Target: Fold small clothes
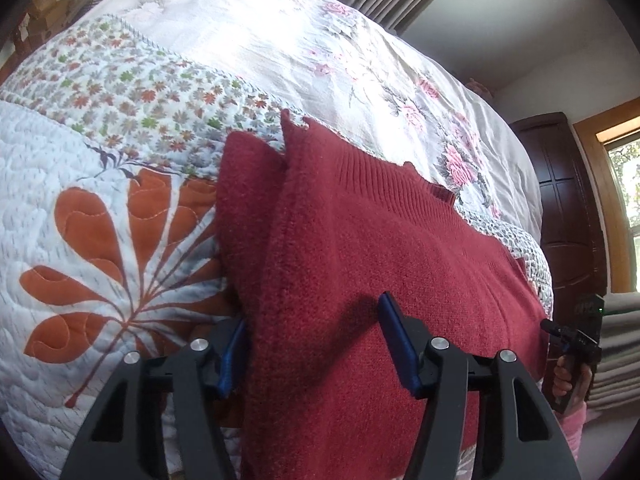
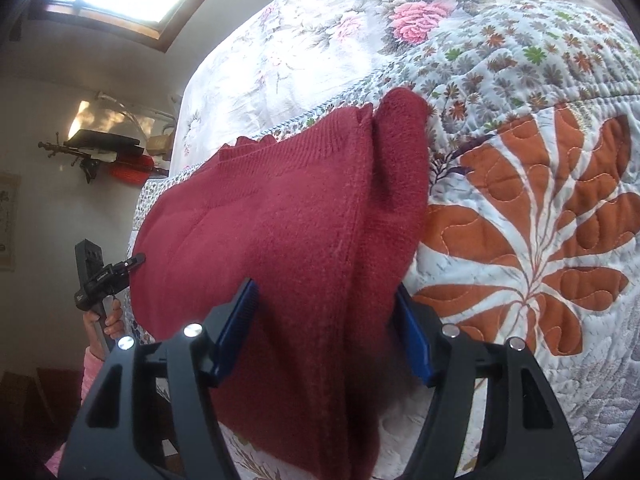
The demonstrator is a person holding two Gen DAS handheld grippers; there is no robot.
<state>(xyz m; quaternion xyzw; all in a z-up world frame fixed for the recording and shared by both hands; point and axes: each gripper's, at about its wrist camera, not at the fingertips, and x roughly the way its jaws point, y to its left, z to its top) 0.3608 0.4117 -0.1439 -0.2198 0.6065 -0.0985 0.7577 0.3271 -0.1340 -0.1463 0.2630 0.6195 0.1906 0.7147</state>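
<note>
While both hand-held grippers, left (image 1: 316, 346) and right (image 2: 326, 330), stand apart astride the red sweater (image 1: 360, 264), each should close on its near edge evenly before lifting.

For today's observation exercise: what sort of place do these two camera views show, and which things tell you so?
Most likely a bedroom in a home. A bed spread with a quilted floral coverlet fills both views, with a red sweater laid on it, and a dark wooden wardrobe stands beside a window.
</note>
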